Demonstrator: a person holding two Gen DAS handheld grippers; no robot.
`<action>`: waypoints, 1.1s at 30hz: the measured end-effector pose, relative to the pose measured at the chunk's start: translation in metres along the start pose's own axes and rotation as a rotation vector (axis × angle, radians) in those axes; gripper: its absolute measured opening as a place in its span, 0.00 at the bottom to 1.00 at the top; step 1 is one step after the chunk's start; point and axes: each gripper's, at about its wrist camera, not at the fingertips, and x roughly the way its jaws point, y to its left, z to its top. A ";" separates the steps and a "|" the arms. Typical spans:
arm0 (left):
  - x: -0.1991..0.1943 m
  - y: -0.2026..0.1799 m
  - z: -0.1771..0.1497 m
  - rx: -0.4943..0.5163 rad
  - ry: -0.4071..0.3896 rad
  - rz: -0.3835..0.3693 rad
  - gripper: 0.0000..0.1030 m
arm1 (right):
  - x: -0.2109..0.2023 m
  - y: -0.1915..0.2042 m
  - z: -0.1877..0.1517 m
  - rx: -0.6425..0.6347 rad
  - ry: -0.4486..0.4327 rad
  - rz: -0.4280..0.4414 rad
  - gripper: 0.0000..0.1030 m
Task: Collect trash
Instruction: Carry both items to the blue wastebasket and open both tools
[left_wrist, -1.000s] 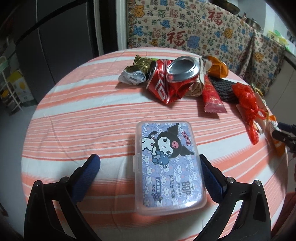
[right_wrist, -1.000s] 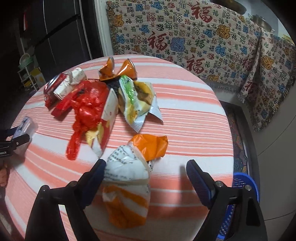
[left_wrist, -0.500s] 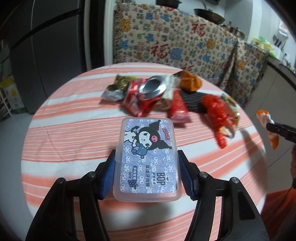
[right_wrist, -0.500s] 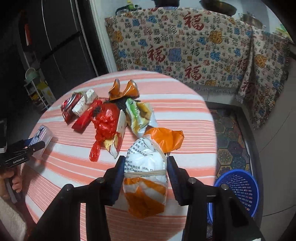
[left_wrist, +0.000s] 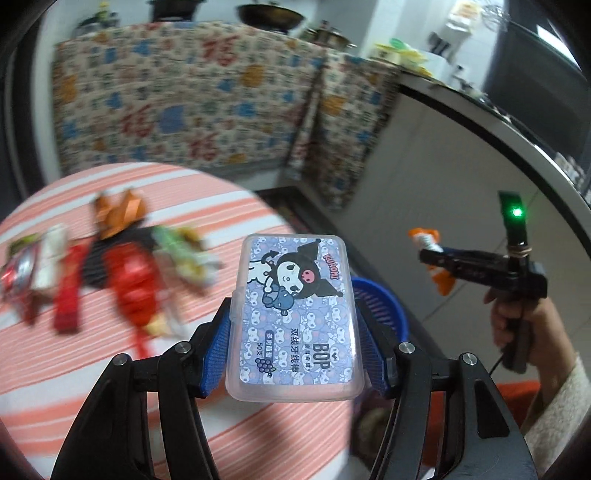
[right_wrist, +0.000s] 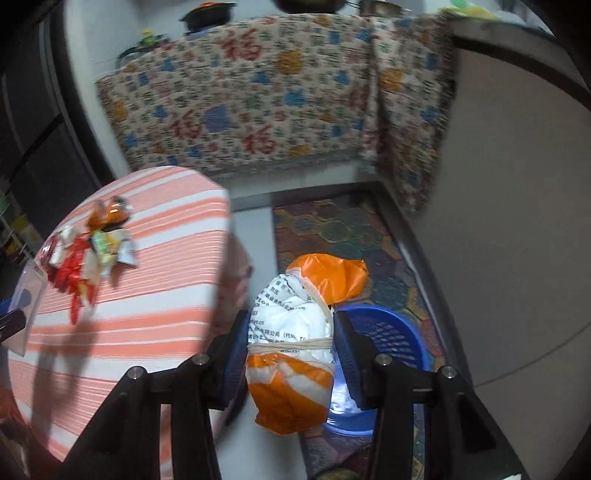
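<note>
The left gripper (left_wrist: 295, 349) clamps the floss box (left_wrist: 293, 317) above the surface (left_wrist: 92, 373) edge and the right gripper (right_wrist: 290, 349) clamps the wrapper bundle (right_wrist: 295, 343) over the blue basket (right_wrist: 388, 332) on the floor, with loose wrappers (left_wrist: 122, 269) mid-surface.
</note>
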 end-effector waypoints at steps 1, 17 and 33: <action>0.013 -0.012 0.006 0.009 0.007 -0.013 0.62 | 0.001 -0.013 0.000 0.019 -0.001 -0.013 0.45; 0.188 -0.114 0.001 0.051 0.173 -0.120 0.62 | 0.034 -0.119 -0.017 0.159 0.001 -0.002 0.45; 0.241 -0.128 -0.003 0.077 0.184 -0.090 0.90 | 0.053 -0.149 -0.018 0.312 0.023 -0.016 0.58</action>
